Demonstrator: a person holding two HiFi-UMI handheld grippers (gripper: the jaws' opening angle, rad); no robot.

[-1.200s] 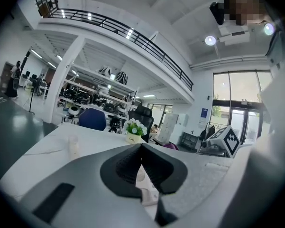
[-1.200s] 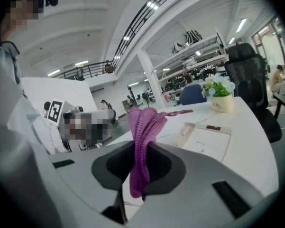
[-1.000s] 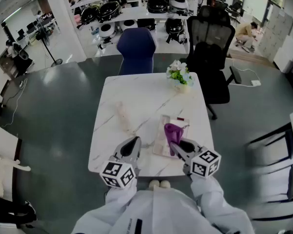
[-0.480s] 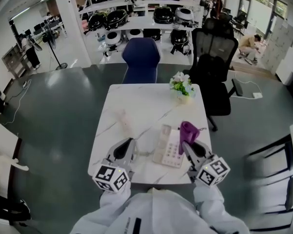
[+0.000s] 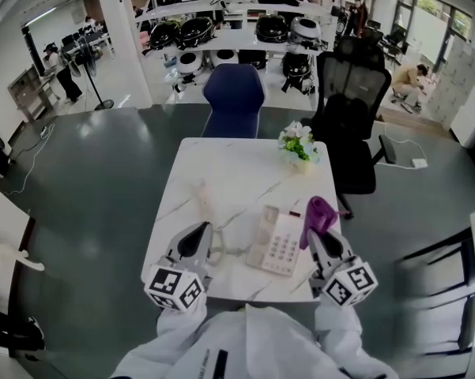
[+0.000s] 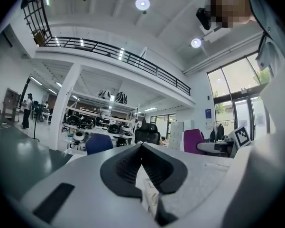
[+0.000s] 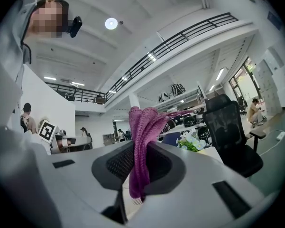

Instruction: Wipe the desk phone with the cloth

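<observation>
White sleeves [image 5: 183, 324]; grey left gripper [image 5: 198, 229], right gripper [image 5: 317, 236], black-and-white marker cubes [image 5: 174, 287].

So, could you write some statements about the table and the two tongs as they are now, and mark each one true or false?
1. The right tongs are closed on the purple cloth. True.
2. The purple cloth lies spread over the desk phone. False: it is clamped in the right tongs, at the phone's right side.
3. The left tongs are wide open. False: they are shut, with nothing between them.
4. The flowers stand near the far right corner of the table. True.
</observation>
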